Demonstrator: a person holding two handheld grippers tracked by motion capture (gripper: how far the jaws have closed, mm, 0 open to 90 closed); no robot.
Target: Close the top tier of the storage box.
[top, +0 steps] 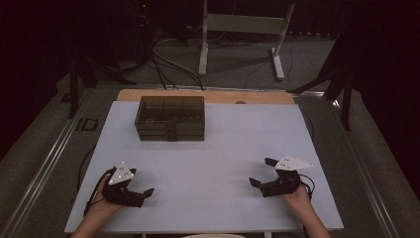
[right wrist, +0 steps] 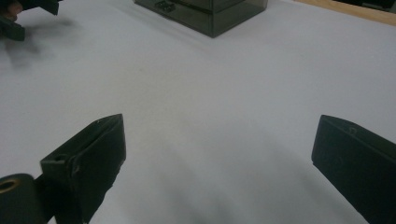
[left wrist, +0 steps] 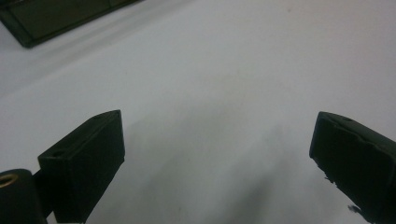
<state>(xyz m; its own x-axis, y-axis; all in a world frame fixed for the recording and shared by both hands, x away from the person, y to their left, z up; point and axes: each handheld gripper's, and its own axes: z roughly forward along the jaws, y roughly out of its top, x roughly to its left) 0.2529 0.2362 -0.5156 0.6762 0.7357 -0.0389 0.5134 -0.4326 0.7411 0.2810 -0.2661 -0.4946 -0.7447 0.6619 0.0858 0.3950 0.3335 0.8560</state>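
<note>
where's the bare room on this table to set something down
Widest free patch: the white table top between the left tool, the right tool and the dark box. Right of the box is bare too. The near corners are taken by the hands.

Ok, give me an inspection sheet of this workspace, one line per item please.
Surface: white sheet over a wooden table top whose far edge stays bare.
Job's things: dark see-through drawer box at the far left of the sheet, drawers shut as far as can be seen; contents too dim to tell.
Clutter: nothing seen.
Grippers: left claw near the front left, jaws apart, holding nothing; right claw near the front right, jaws apart, holding nothing.
Cables: a black cable runs off the sheet's left edge; more cables lie on the floor beyond.
Surroundings: dim room, white stand legs behind the table.
</note>
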